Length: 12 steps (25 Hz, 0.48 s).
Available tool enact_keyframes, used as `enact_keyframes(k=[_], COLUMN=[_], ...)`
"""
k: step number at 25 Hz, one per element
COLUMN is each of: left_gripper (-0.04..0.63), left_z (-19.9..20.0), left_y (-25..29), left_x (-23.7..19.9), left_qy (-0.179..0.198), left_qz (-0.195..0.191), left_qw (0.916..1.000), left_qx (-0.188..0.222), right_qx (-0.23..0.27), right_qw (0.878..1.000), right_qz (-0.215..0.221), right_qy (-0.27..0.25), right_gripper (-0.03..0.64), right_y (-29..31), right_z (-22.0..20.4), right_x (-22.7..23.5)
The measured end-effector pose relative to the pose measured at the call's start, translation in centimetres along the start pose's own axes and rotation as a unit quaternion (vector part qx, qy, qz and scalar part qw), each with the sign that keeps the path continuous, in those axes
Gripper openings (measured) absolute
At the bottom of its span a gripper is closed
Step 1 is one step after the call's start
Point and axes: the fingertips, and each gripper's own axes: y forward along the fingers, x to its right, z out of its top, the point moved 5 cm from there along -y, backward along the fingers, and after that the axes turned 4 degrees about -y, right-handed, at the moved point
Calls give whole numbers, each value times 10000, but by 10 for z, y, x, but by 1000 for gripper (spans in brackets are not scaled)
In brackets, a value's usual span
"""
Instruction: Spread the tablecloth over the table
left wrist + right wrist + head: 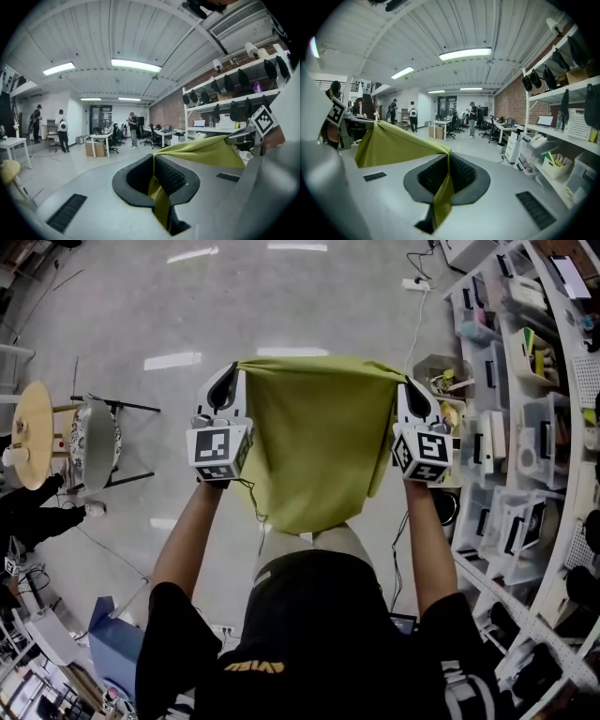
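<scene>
Holding tablecloth (319,432) up, top edge stretched | left gripper (223,382): jaws closed on its left corner | right gripper (411,390): jaws closed on its right corner

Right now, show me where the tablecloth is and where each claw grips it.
tablecloth (319,442), head view, middle of the hanging green sheet.
left claw (157,180), left gripper view, between its fingertips, pinching the tablecloth.
right claw (445,176), right gripper view, between its fingertips, pinching the tablecloth.
</scene>
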Motion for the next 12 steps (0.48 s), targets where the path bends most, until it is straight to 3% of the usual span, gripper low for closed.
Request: enact_keyframes(k=[5, 12], left_gripper=[26, 26], left_z=[-10, -31], left_y=[41, 90], left_x=[-13, -29], left_qy=[431, 992], left_qz=[-183, -459], left_qw=[9989, 9928], left_qx=[-54, -493], right_qx=[-235, -512], right_qw=[9997, 9985], right_qz=[29, 184], right_qy=[22, -109], right_gripper=[11, 11], right_y=[45, 94], right_z=[-11, -27], right_x=[11, 24])
